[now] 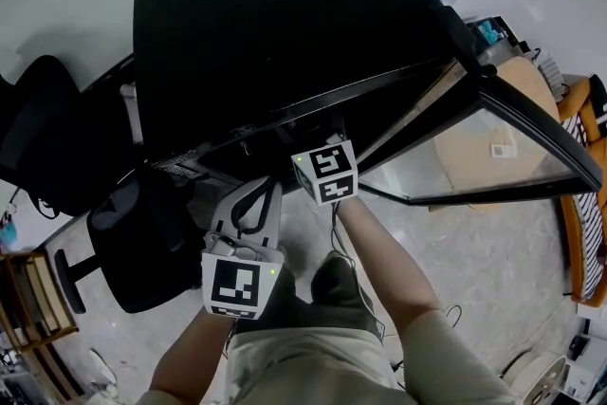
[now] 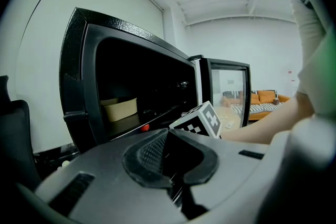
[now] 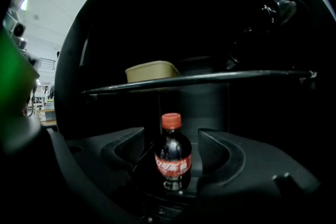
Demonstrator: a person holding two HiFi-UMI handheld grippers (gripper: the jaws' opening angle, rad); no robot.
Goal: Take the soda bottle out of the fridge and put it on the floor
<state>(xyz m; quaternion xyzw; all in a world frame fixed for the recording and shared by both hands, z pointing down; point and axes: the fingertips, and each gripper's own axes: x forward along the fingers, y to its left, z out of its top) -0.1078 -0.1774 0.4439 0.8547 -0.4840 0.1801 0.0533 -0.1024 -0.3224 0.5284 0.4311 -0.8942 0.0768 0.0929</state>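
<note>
Fingers [image 3: 220, 152] of the right gripper [image 3: 170, 145] stand wide apart inside the black glass-door fridge [image 1: 256, 24]. They flank the small dark soda bottle with red cap and red label [image 3: 172, 157] without touching it on either side. The bottle stands upright on the fridge's lower level, beneath the dark wire shelf [image 3: 210, 78] that carries a beige lidded container [image 3: 151, 71].

Task status:
- **Done:** the glass door [image 1: 484, 147] is swung open, so access is complete.
- **Left to do:** grasp, withdrawal and placement on the floor.

The next step appears to be closing the pads on the bottle body.

The left gripper [image 2: 169, 139] is held outside the fridge front. Its fingers [image 2: 144, 157] are together and hold nothing.
</note>
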